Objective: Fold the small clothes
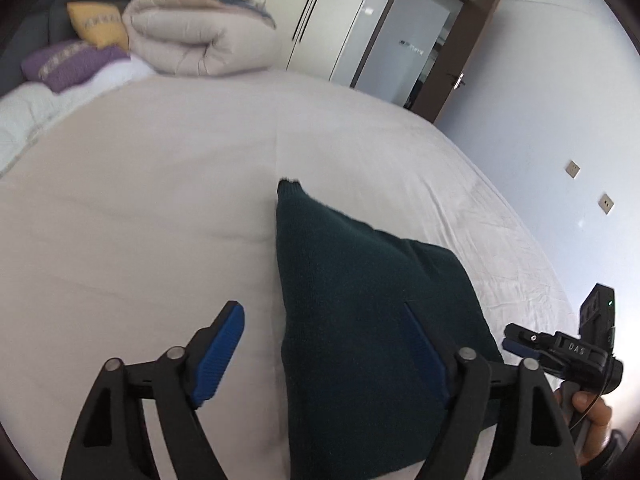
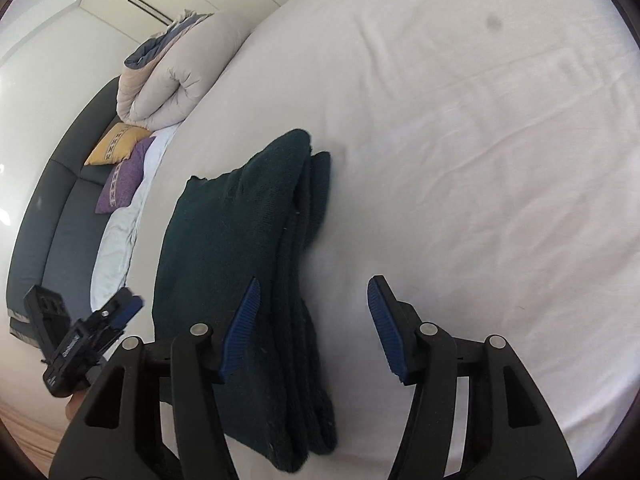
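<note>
Dark green knit garment [image 1: 360, 320] lies folded on the pale bed sheet [image 1: 160, 200], several layers stacked; in the right wrist view the layered edges [image 2: 308, 240] face toward 3 o'clock. Long axis runs from the near edge of the bed away toward 12 o'clock; in the left wrist view it narrows to a corner at 12 o'clock. No containers in view; the garment rests directly on the sheet. Left gripper [image 1: 332, 352]: jaws wide apart, holding nothing; left blue pad [image 1: 220, 356] is over bare sheet at 9 o'clock of the garment, right pad over the garment's top surface. Contact with the cloth cannot be judged. Right gripper [image 2: 316, 328]: jaws also spread wide, empty; left pad [image 2: 240, 328] over the garment's top, right pad over bare sheet at 3 o'clock of it, so the jaws straddle the layered edge. Each gripper shows at the margin of the other's view, at opposite sides of the garment. At the far end of the bed: rolled duvet [image 1: 200, 36], yellow cushion [image 1: 98, 24], purple cushion [image 1: 68, 62].
</note>
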### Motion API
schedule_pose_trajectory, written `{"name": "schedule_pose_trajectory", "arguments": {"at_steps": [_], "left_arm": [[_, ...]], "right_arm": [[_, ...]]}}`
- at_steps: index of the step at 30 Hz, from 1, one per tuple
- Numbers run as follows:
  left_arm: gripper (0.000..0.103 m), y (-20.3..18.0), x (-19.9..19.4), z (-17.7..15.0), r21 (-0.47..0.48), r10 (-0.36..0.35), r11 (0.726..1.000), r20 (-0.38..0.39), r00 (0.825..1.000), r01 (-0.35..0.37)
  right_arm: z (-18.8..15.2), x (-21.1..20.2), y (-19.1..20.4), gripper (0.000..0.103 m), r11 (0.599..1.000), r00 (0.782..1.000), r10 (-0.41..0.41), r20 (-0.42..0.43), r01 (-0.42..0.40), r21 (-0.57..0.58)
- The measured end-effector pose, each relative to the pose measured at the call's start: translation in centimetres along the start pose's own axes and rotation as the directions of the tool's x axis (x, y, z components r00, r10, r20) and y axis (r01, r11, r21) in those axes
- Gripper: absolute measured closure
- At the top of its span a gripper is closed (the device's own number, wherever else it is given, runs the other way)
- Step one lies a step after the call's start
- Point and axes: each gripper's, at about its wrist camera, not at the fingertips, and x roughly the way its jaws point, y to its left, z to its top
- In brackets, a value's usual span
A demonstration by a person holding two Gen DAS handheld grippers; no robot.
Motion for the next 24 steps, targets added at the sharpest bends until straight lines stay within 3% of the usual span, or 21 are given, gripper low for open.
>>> {"name": "schedule_pose_trajectory", "arguments": {"at_steps": [2, 5, 7, 9, 11, 13, 15, 16, 17, 19, 20, 22, 24], "left_arm": [[0.000, -2.0, -3.9, -1.1, 0.086, 0.064, 0.994, 0.117, 0.991, -0.074], [0.000, -5.1, -8.7, -2.6, 0.174, 0.128, 0.967, 0.291, 0.948, -0.184], [0.000, -6.4, -11.5, -3.6, 0.220, 0.165, 0.941, 0.361, 0.918, -0.256], [0.000, -7.9, -13.6, -4.0, 0.262, 0.220, 0.902, 0.408, 0.886, -0.344], [0.000, -8.6, -16.1, -4.2, 0.264, 0.251, 0.880, 0.446, 0.859, -0.394], [0.000, -8.8, -18.9, -4.5, 0.229, 0.303, 0.863, 0.481, 0.823, -0.451], [0.000, -8.9, -21.1, -4.7, 0.195, 0.350, 0.843, 0.509, 0.786, -0.502], [0.000, -8.8, -21.7, -4.6, 0.182, 0.358, 0.844, 0.510, 0.782, -0.504], [0.000, -8.5, -22.2, -4.3, 0.172, 0.358, 0.854, 0.488, 0.796, -0.491], [0.000, -7.9, -23.2, -3.9, 0.150, 0.329, 0.894, 0.419, 0.846, -0.422], [0.000, -7.5, -23.4, -3.8, 0.121, 0.312, 0.915, 0.393, 0.865, -0.384], [0.000, -6.5, -23.4, -3.7, 0.063, 0.296, 0.939, 0.355, 0.887, -0.338], [0.000, -6.2, -22.2, -3.9, 0.061, 0.301, 0.941, 0.299, 0.906, -0.333]], "right_arm": [[-0.7, -3.8, -0.3, 0.048, 1.000, 0.997, -0.026, 0.073, 0.027, -0.016], [-2.7, -9.6, 0.7, 0.048, 0.994, 0.971, -0.066, 0.231, 0.085, -0.073], [-4.2, -13.2, 2.4, 0.047, 0.980, 0.937, -0.095, 0.336, 0.146, -0.132], [-5.5, -16.7, 4.5, 0.036, 0.961, 0.889, -0.100, 0.448, 0.202, -0.187], [-7.2, -20.1, 6.3, 0.016, 0.942, 0.822, -0.084, 0.563, 0.250, -0.225], [-9.2, -23.3, 8.2, 0.001, 0.922, 0.730, -0.041, 0.682, 0.290, -0.255], [-11.2, -26.2, 10.1, 0.000, 0.902, 0.619, 0.017, 0.785, 0.329, -0.278], [-11.8, -27.1, 10.8, 0.000, 0.893, 0.591, 0.032, 0.806, 0.346, -0.289], [-12.4, -28.0, 11.6, 0.000, 0.880, 0.576, 0.053, 0.816, 0.360, -0.311], [-13.2, -29.6, 12.3, 0.000, 0.867, 0.599, 0.084, 0.797, 0.350, -0.354], [-13.3, -30.0, 12.8, 0.000, 0.868, 0.625, 0.092, 0.775, 0.331, -0.371], [-13.3, -30.1, 13.9, 0.000, 0.871, 0.678, 0.089, 0.730, 0.302, -0.387], [-13.5, -29.4, 14.4, 0.000, 0.878, 0.728, 0.035, 0.685, 0.305, -0.369]]}}
